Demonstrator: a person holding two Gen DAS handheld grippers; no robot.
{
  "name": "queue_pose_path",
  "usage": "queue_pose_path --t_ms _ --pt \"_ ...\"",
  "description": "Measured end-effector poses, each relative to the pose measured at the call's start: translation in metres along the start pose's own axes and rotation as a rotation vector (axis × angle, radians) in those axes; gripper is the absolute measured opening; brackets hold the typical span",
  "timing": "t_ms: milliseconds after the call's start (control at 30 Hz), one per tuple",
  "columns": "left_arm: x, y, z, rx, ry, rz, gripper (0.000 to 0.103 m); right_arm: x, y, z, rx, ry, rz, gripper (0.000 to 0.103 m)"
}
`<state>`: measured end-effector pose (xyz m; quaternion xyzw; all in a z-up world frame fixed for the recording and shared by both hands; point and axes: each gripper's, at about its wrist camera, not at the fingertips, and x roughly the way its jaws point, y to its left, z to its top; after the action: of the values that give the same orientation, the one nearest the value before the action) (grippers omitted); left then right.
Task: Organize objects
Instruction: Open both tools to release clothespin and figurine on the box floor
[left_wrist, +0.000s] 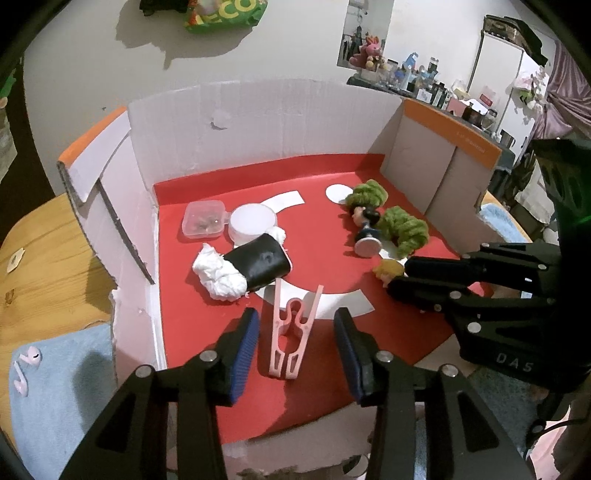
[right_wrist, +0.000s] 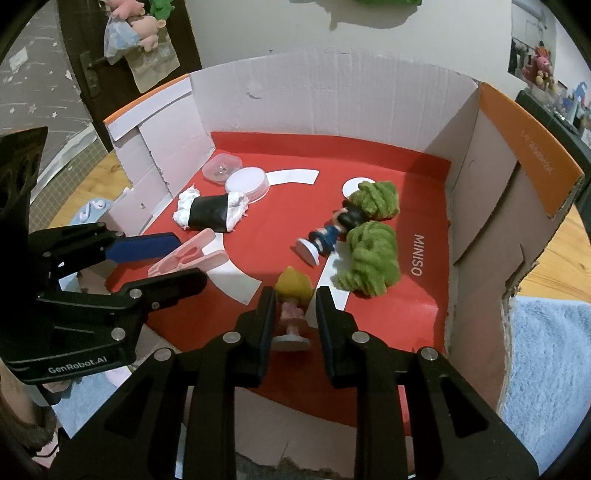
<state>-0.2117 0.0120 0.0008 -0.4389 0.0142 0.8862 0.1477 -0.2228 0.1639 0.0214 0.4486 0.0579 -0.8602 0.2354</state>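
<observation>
Left tool (left_wrist: 295, 347) straddles ribbed pink clothespin (left_wrist: 290, 332) — blue pads apart.

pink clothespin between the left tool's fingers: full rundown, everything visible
The pink plastic clothespin is one moulded piece: two long legs joined by a looped spring section midway. It lies flat on the red cardboard floor of the box, partly over a white curved stripe, its splayed end pointing at the black roll with white stuffing. The left tool is open and straddles it; neither blue pad visibly touches.

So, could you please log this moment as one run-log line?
left gripper: open, straddling pink clip | right gripper: open around blonde figurine, not clamped | both inside red-floored box
</observation>
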Motion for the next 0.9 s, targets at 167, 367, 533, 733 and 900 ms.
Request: queue_pose_path --t_ms 167,367,533,733,900 --pt "-0.008 -0.001 -0.002 -0.001 -0.025 0.002 0.054 -0.005 0.004 -0.003 -0.005 -0.019 0.001 0.058" --pt "-0.018 -0.005 -0.004 0.011 -0.049 0.017 0.054 -0.014 0.008 -0.004 -0.010 -0.051 0.009 0.058" --pt "-0.025 -0.004 -0.007 0.003 -0.060 0.022 0.054 -0.021 0.010 -0.007 -0.008 -0.066 0.016 0.058" --pt "-0.034 -0.002 -0.012 -0.012 -0.080 0.031 0.066 -0.027 0.013 -0.011 -0.013 -0.079 0.012 0.060" --pt "-0.043 -0.003 -0.014 -0.015 -0.095 0.028 0.066 -0.034 0.017 -0.014 -0.028 -0.093 0.003 0.066"
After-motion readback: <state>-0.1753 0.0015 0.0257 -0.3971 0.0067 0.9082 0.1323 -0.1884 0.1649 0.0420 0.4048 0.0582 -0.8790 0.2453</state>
